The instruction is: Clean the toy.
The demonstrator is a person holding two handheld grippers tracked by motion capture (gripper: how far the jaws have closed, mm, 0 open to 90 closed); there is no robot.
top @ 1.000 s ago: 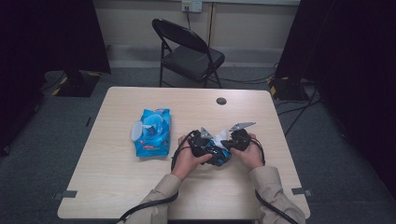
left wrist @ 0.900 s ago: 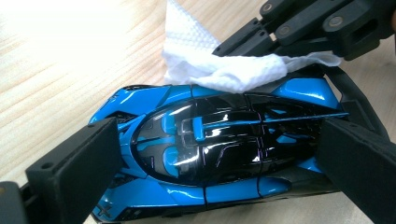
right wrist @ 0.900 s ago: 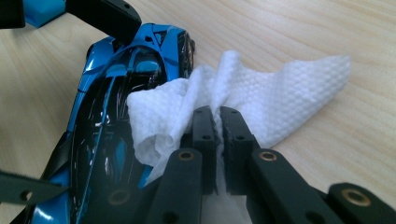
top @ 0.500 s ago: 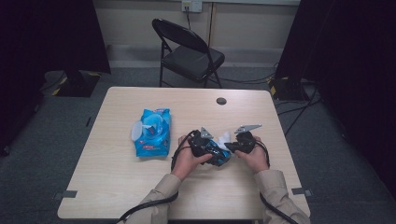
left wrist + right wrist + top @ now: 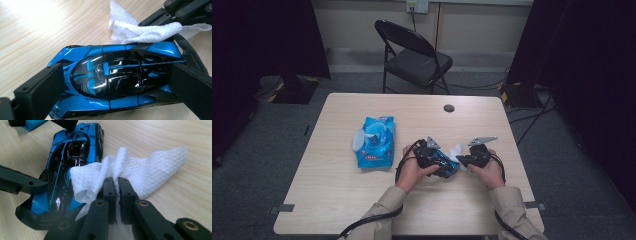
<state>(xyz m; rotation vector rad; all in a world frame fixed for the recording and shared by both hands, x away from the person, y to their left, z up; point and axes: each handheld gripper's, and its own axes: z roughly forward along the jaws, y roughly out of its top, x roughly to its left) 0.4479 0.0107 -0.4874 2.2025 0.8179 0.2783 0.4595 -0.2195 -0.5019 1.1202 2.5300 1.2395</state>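
A glossy blue and black toy car lies on the table, with my left gripper shut on its two sides. A white wet wipe is pinched between the closed jaws of my right gripper. The wipe rests against the rear edge of the car, and part of it drapes onto the tabletop.
A blue pack of wet wipes with its lid flipped up lies on the wooden table to the left of my hands. A round cable hole sits near the far edge. A black folding chair stands beyond the table.
My right gripper has slid a little to the right with the wipe, away from the car's middle. The left gripper and the car have stayed put.
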